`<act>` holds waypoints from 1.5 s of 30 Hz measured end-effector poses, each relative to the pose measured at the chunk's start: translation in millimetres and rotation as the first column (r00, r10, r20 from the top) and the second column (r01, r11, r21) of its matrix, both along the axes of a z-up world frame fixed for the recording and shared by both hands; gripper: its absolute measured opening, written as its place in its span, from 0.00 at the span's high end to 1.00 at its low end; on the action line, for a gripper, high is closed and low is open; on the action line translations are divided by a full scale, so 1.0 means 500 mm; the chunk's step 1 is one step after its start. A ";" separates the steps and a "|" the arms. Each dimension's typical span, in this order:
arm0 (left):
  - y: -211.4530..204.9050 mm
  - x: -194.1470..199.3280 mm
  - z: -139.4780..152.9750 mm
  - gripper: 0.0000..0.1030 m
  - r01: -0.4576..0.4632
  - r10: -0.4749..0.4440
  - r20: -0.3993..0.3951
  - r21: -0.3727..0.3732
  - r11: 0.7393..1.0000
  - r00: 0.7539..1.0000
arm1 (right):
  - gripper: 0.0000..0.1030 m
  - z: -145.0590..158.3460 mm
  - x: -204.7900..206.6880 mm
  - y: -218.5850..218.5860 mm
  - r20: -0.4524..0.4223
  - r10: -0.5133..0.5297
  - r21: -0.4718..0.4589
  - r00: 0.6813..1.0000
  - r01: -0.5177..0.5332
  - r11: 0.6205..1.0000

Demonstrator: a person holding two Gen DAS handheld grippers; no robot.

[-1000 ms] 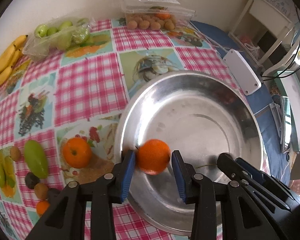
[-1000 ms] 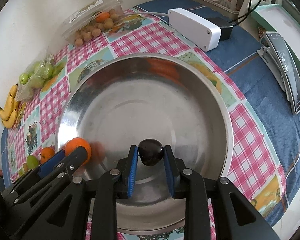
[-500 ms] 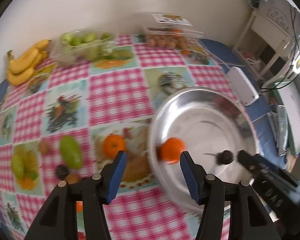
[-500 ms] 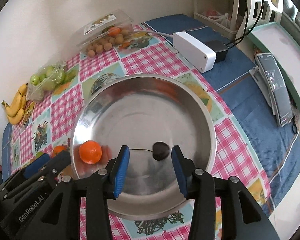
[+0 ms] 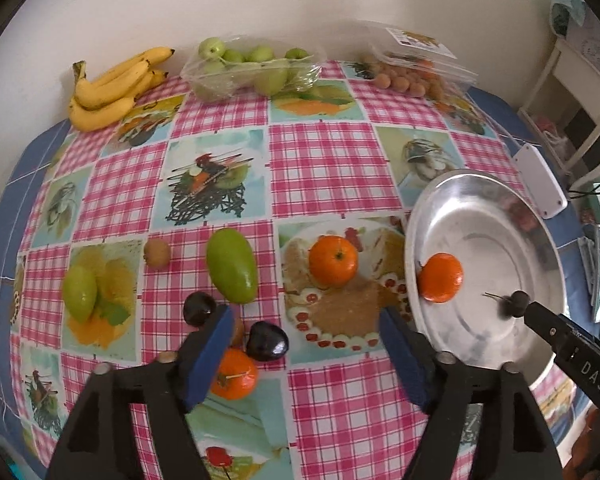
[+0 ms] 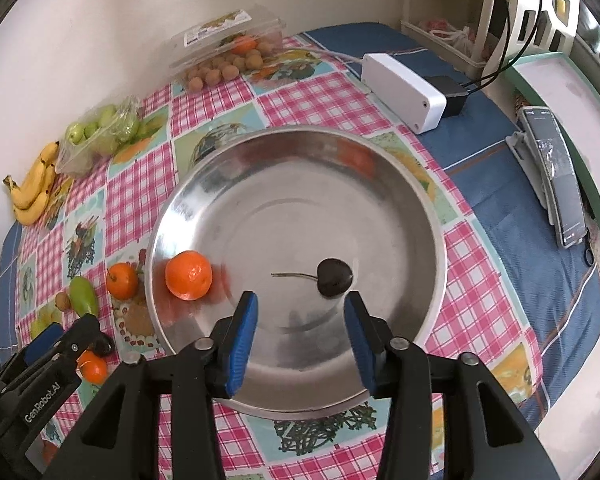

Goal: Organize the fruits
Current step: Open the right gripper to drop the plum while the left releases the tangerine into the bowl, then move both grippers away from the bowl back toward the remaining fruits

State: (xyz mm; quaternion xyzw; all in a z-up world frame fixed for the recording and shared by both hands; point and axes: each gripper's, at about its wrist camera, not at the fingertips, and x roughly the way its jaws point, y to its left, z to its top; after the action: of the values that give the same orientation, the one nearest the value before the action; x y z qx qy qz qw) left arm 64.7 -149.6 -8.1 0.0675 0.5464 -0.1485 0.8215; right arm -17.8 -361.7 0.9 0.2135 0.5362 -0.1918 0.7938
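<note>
While both jaws are opening with nothing between them, the left hand-held gripper (image 5: 306,332) is hanging over the loose fruit on the worktop (image 5: 324,160) and the right hand-held gripper (image 6: 300,320) is hanging over the steel bowl (image 6: 420,200). Judging by how things are lying, the sorting is only beginning: one orange (image 6: 188,275) is sitting near the bowl's left wall and one dark cherry (image 6: 334,277) with its stem is lying close to the middle, just ahead of the right pads, apart from them.

Much is waiting outside the bowl. A second orange (image 5: 333,261) is sitting just beside the rim, a green mango (image 5: 231,271) and a smaller green fruit (image 5: 80,291) are lying further left, and a small brown fruit (image 5: 156,253) is lying between them. Two dark fruits (image 5: 267,341) and a third orange (image 5: 234,374) are clustering at the left pad.

That pad is covering part of the cluster, so another small fruit may be lying behind it; I cannot tell. Bananas (image 5: 112,88), bagged green fruit (image 5: 252,68) and a clear box of small brown fruit (image 5: 412,68) are lying along the wall, and whether they belong to the job is unclear. Reddish smears on the bowl's far wall are looking like reflections.
</note>
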 end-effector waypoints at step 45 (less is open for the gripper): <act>0.128 0.033 0.010 0.00 -0.173 0.173 0.023 -0.023 0.985 0.985 | 0.00 -0.025 0.042 0.044 -0.033 0.050 -0.046 0.998 -0.051 0.998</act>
State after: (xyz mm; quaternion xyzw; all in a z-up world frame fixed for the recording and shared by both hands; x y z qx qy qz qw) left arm 81.4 -85.5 -3.2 0.0132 0.5386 -0.0814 0.8385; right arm 3.1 -339.5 -11.4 0.1782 0.5496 -0.1875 0.7944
